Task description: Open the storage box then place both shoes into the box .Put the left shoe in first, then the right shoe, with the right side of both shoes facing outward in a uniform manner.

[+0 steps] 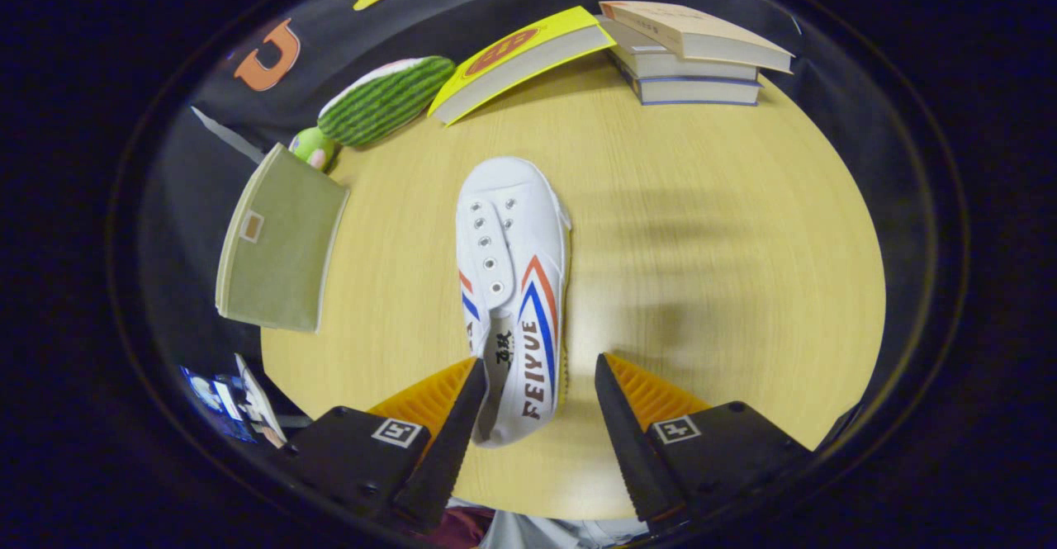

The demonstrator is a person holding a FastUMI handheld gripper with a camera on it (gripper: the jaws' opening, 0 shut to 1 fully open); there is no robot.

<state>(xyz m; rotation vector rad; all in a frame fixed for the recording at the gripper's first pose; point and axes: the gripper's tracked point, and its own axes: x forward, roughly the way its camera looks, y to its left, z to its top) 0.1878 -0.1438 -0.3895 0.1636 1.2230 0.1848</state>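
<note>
Claw spread wide around heel of white shoe, toe pointing away.

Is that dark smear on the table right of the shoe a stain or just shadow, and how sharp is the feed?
Gripper view: the patch on the table beside the white shoe looks like soft shadow, not a stain; the shoe is sharp; fisheye bends the book stack and table rim; the open gripper straddles the shoe's heel.

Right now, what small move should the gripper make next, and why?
Probably ease down and close on the white shoe. The gripper is open, its fingers straddling the shoe's heel, which lies nearer one finger, on the table. The green storage box stands beside the shoe.
</note>
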